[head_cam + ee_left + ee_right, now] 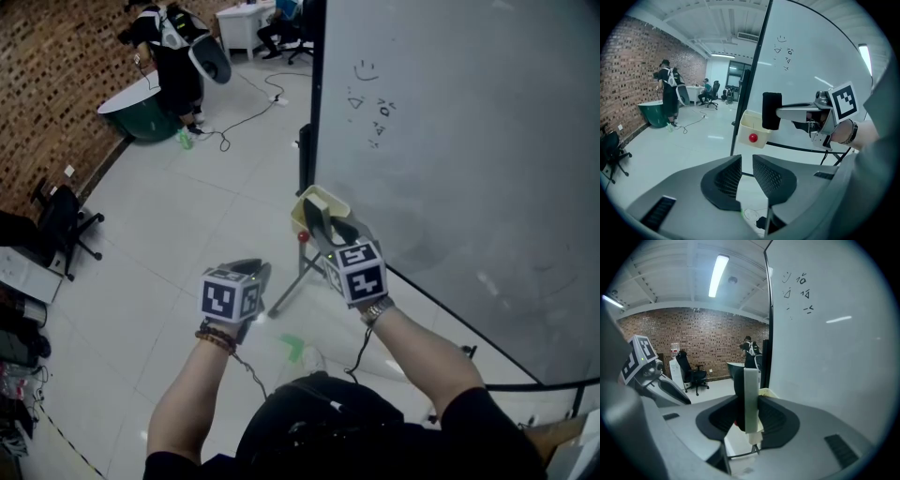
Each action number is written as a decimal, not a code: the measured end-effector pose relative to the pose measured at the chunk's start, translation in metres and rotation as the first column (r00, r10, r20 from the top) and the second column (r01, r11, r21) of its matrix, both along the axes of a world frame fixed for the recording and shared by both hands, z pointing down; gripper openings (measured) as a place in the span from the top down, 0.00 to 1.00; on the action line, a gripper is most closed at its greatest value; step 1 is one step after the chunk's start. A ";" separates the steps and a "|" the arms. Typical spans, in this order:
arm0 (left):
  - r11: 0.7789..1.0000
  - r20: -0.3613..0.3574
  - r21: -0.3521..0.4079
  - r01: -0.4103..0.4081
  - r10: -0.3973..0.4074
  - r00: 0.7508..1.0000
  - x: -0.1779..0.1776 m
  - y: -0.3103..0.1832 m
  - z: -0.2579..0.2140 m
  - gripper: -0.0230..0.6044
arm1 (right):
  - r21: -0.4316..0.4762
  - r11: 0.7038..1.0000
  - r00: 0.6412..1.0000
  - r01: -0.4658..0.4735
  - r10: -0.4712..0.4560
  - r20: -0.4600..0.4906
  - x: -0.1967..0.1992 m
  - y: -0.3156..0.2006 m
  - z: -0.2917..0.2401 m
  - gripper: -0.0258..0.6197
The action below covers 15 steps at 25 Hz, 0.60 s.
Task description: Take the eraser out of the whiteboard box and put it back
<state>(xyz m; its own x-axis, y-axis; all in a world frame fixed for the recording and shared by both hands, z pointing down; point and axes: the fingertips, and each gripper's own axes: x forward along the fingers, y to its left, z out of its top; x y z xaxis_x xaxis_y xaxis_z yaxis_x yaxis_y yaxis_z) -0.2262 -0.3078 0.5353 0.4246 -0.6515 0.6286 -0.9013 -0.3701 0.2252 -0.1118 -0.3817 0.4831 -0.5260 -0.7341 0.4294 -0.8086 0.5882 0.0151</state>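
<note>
My right gripper [749, 408] has its fingers clamped on the eraser [771, 110], held upright at the upper rim of the whiteboard box [749, 127]. My left gripper [746, 177] is empty, its fingers a narrow gap apart.

A red brick wall [56, 84] ran along the pale tiled floor [187, 216] I watched over. A black office chair [61, 220] stood beside it, a white desk [246, 23] far off, a strip light [717, 275] glowing overhead.
</note>
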 end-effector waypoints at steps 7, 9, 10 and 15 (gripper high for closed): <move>0.999 0.011 -0.041 0.018 -0.017 1.000 -0.005 -0.014 0.021 0.94 | -0.023 1.000 0.999 0.021 -0.021 -0.024 -0.006 -0.019 0.015 0.71; 0.999 0.015 -0.046 0.016 -0.015 1.000 -0.005 -0.018 0.024 0.96 | -0.033 0.999 0.999 0.027 -0.028 -0.039 -0.006 -0.023 0.021 0.71; 0.999 0.015 -0.048 0.013 -0.012 1.000 -0.005 -0.019 0.025 0.96 | -0.036 0.999 0.999 0.030 -0.031 -0.045 -0.007 -0.025 0.024 0.71; 0.999 0.023 -0.046 0.008 -0.007 1.000 -0.005 -0.027 0.025 0.96 | -0.041 0.998 0.997 0.045 -0.047 -0.069 -0.012 -0.031 0.031 0.70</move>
